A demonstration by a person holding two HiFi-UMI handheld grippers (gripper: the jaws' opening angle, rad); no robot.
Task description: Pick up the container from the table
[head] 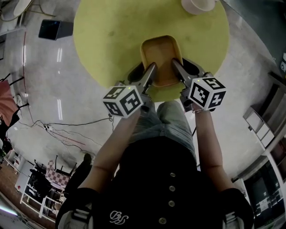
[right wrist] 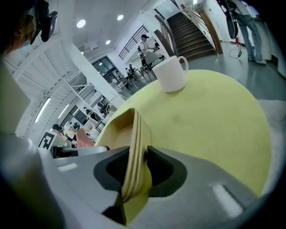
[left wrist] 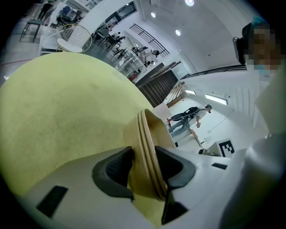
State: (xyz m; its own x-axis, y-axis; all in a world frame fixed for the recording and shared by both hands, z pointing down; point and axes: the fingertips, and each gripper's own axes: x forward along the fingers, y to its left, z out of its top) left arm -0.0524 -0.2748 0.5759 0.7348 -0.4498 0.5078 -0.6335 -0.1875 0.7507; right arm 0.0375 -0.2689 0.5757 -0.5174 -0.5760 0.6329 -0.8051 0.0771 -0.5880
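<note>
Yellow table (head: pixel 103 44) bears one mug (head: pixel 196 4) and one container (head: pixel 161 53), clamped in jaws of left gripper (head: pixel 152 70) and right gripper (head: pixel 177 67).

Seen from the head view, the white mug (head: pixel 196 4) is cut off at the top edge. The container (head: pixel 161 58) has its near corners hidden behind the left gripper (head: pixel 151 69) and right gripper (head: pixel 176 65).

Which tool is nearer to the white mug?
Right. The right tool grips the container on the side toward the mug; the left tool grips its opposite rim, farther away.
</note>
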